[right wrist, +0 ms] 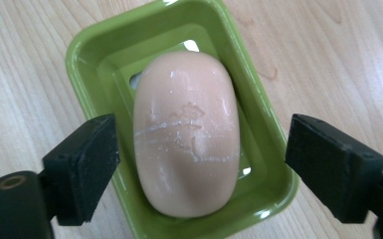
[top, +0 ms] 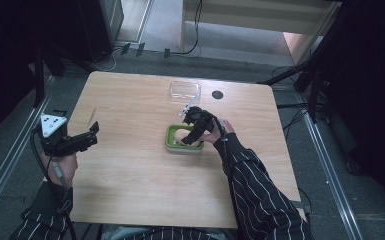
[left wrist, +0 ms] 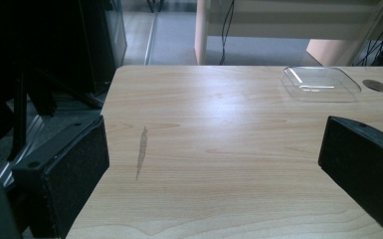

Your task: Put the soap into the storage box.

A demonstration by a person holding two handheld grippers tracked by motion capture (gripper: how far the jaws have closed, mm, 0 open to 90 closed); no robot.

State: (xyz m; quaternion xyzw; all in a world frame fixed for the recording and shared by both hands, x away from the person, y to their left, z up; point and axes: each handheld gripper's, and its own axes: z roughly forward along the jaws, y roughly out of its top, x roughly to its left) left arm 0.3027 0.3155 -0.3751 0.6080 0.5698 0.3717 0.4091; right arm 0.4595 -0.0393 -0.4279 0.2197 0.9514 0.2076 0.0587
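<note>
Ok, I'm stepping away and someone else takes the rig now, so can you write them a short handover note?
Right hand-held gripper: open, jaws on either side of the soap bar, pads clear of it.
Left hand-held gripper: open, holding nothing, over the table's left edge.
Soap bar lies in the green soap dish mid-table. Clear lid sits apart at the far edge.
Done: soap is in the dish.
Left: probably lift the right gripper away and put the lid on.

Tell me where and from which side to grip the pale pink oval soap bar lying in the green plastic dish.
Grip the pale pink oval soap bar across its narrow middle, coming straight down from above. Its long flanks rise above the green plastic dish, and the right gripper already straddles them, open.
</note>
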